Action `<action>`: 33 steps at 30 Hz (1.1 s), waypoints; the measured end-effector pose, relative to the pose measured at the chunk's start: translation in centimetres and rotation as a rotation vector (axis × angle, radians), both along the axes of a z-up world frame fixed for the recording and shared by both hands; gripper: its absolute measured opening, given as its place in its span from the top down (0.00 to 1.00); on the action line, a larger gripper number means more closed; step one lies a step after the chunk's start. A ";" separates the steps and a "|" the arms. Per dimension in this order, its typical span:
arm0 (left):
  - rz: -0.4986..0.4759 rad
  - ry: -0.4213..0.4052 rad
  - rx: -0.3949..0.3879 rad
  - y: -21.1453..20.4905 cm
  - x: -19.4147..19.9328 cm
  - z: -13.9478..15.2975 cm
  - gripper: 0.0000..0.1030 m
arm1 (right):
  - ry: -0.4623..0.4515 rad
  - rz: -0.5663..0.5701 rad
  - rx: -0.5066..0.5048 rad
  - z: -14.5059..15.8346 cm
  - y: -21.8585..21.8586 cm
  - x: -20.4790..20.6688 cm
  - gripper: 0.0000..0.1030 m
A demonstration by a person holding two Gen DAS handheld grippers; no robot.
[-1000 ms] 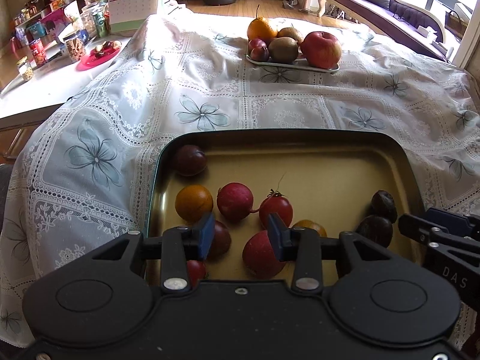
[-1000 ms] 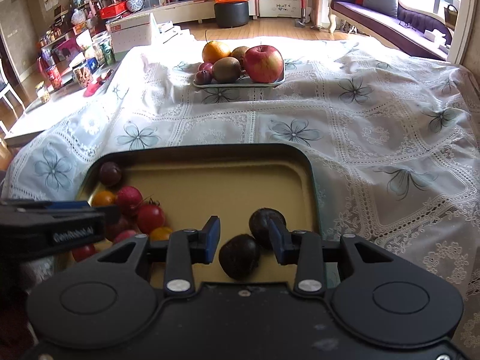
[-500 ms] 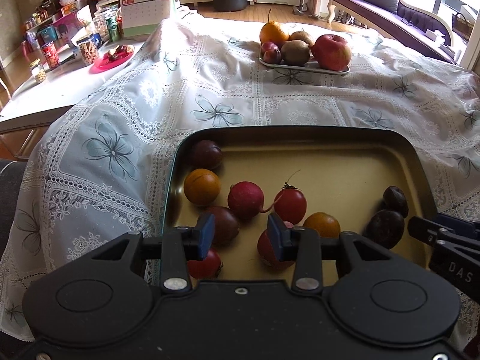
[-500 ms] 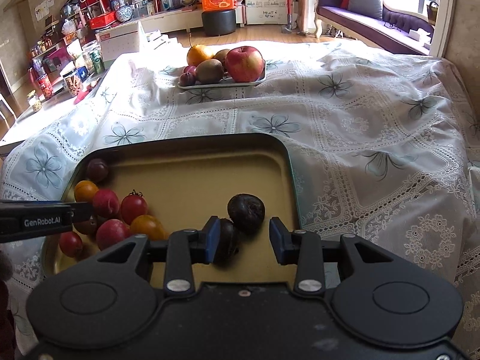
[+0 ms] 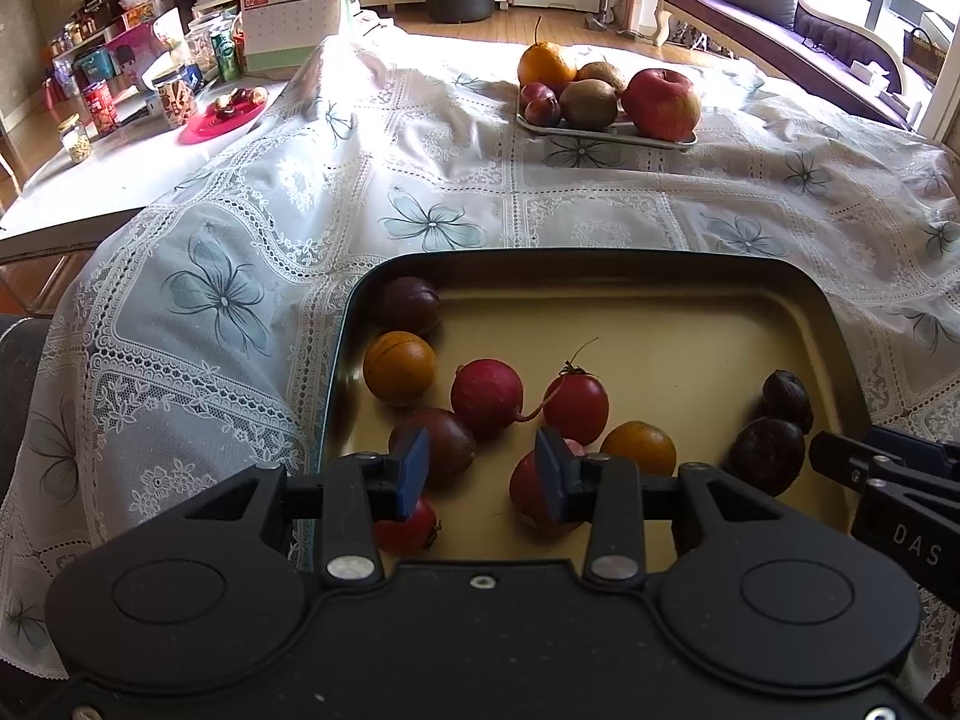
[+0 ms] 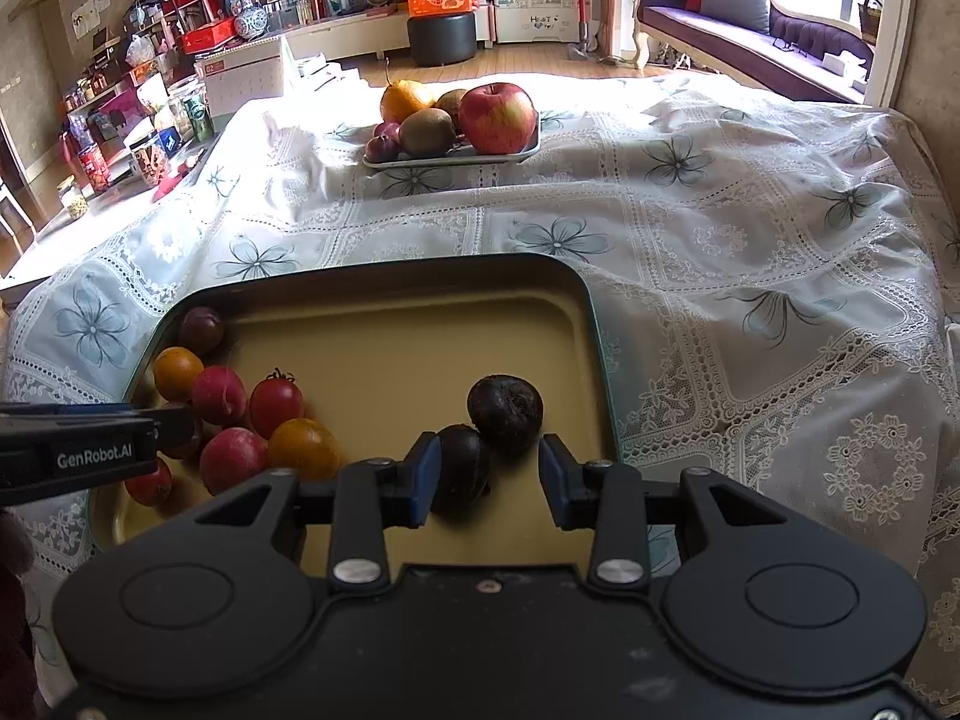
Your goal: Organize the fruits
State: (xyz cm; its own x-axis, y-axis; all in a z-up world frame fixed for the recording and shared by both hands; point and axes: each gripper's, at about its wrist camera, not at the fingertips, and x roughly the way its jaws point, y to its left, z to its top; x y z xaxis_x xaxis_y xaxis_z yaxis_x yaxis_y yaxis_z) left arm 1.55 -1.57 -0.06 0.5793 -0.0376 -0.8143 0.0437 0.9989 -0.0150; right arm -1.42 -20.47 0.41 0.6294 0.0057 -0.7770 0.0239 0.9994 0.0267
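A dark-rimmed gold tray (image 5: 690,276) (image 6: 384,276) holds several small fruits: red and orange ones at its left (image 5: 486,396) (image 6: 276,399), two dark wrinkled fruits at its right (image 5: 768,456) (image 6: 505,407). My left gripper (image 5: 483,468) is open and empty above the tray's near left part, over the red fruits. My right gripper (image 6: 485,477) is open and empty above the near right part; one dark fruit (image 6: 459,468) lies below, by its left finger. A far plate (image 5: 606,133) (image 6: 450,159) holds an apple, kiwis, an orange and plums.
A white lace cloth with blue flowers (image 5: 432,222) (image 6: 720,228) covers the table. A side table at the left carries jars, cans and a red dish (image 5: 225,114). A sofa (image 6: 750,24) stands at the far right.
Both grippers have pulled back and risen from the tray, staying open. The fruits in the tray have not moved.
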 end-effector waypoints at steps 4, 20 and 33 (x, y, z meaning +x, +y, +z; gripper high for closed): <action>0.004 0.000 -0.002 0.0 0.0 0.0 0.54 | 0.007 0.004 0.003 -0.2 0.1 0.0 0.62; -0.033 0.035 -0.009 -0.7 -0.1 -0.4 0.54 | 0.029 0.002 0.010 -0.5 0.2 0.2 0.62; -0.041 0.045 -0.013 -0.8 -0.1 -0.5 0.54 | 0.036 -0.001 0.019 -0.4 0.1 0.2 0.62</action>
State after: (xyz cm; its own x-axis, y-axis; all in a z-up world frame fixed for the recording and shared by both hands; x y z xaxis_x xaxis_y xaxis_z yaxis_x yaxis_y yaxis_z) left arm 1.48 -2.39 -0.52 0.5402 -0.0714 -0.8385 0.0834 0.9960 -0.0311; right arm -1.22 -20.33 -0.01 0.6010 0.0202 -0.7990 0.0257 0.9987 0.0446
